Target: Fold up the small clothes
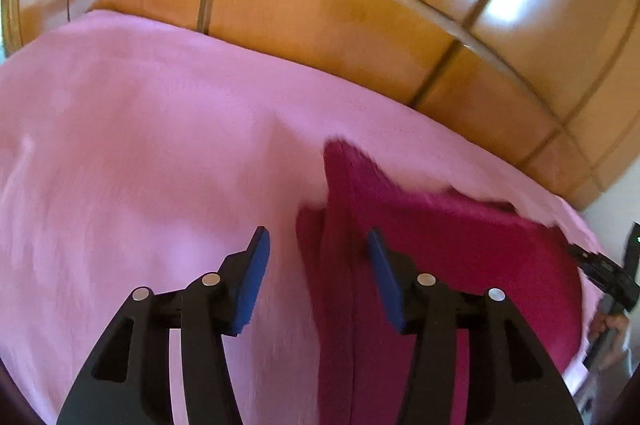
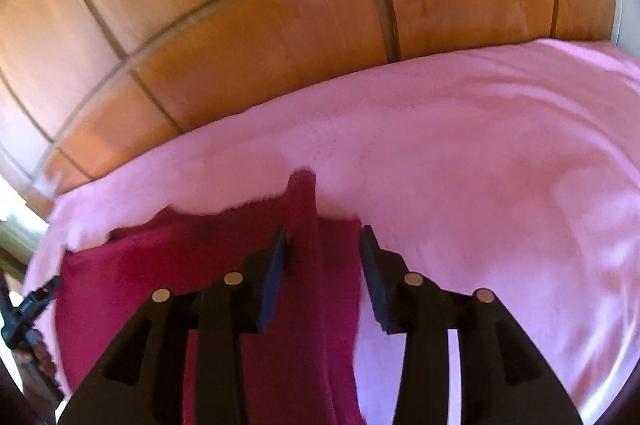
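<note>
**Both grippers hang open over the dark red garment**

While the wooden wardrobe doors (image 1: 320, 17) fill the back of the room, the biggest thing in front of them is the bed, spread with a pale pink sheet (image 1: 140, 153) that runs almost edge to edge in both wrist views. On that sheet lies the small dark red garment (image 1: 460, 257), soft and a little fuzzy at its ragged far edge, with a raised fold or seam running lengthwise through it. Whether it is a top or something else I cannot tell.

It sits between the two hands: its left side under the left gripper (image 1: 318, 249), its right side under the right gripper (image 2: 323, 249). Each gripper stands about half open, jaws apart with cloth below them but nothing pinched; the pads do not press on the fabric. At the far edge of each view the other gripper just shows, with part of the person's hand (image 1: 612, 329) behind it.

My guess is the cloth will be light and limp, sagging wherever it is not supported and dragging a little on the sheet. It looks thick enough to grip firmly without harm. Sensible holds would be the two corners or the outer edges of one side, taken together, so the fold comes over straight, not bunched.
</note>
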`<state>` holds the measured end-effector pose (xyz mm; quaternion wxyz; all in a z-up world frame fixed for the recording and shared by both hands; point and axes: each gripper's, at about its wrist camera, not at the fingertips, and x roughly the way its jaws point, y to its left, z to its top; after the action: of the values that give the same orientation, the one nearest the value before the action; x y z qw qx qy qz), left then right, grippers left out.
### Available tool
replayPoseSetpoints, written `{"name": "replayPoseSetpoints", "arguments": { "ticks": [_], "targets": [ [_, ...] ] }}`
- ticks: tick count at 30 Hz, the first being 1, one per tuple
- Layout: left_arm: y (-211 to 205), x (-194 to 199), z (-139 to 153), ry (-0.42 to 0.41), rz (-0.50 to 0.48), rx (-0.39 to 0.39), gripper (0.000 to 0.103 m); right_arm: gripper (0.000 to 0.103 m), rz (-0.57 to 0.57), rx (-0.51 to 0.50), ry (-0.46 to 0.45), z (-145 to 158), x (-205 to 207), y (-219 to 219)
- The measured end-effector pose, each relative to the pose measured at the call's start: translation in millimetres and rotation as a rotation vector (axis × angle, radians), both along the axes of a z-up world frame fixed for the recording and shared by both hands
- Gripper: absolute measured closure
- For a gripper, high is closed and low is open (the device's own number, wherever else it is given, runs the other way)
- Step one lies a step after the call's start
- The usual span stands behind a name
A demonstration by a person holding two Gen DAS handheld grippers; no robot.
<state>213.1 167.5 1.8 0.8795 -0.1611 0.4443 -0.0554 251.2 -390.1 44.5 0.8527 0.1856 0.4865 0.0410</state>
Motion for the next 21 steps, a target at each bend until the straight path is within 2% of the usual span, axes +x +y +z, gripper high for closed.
{"name": "replayPoseSetpoints", "arguments": {
  "ticks": [4, 8, 11, 15, 16, 17, 18, 21],
  "targets": [
    [7.3, -58.8, -7.4, 0.019, -0.057, -0.080, 0.053, 0.062, 0.023, 0.096, -0.006, 8.4, -54.7, -16.7],
    [10.1, -115.0, -17.7, 0.040, -0.096, -0.178, 0.053, 0.062, 0.056, 0.150, -0.002, 14.4, -118.0, -23.1],
    [4.1, -141.5, -25.6, 0.052, -0.109, -0.227, 0.047, 0.062, 0.090, 0.187, 0.020, 8.5, -157.5, -18.7],
    [-3.7, -150.4, -23.3, 0.030, -0.094, -0.233, 0.047, 0.063, 0.104, 0.177, 0.037, -5.6, -167.1, -6.7],
    [-2.3, -150.0, -22.2, 0.031, -0.090, -0.239, 0.049, 0.066, 0.100, 0.172, 0.037, -8.0, -165.6, -4.4],
    [-1.9, -150.1, -21.8, 0.039, -0.087, -0.238, 0.068, 0.077, 0.100, 0.152, 0.040, -10.2, -162.5, -1.1],
    [-0.5, -146.5, -22.1, 0.063, -0.077, -0.215, 0.081, 0.083, 0.104, 0.120, 0.045, -10.5, -160.7, 2.7],
    [3.2, -147.6, -15.3, 0.069, -0.083, -0.212, 0.089, 0.092, 0.123, 0.095, 0.042, 2.0, -164.0, -1.0]
  ]
}}
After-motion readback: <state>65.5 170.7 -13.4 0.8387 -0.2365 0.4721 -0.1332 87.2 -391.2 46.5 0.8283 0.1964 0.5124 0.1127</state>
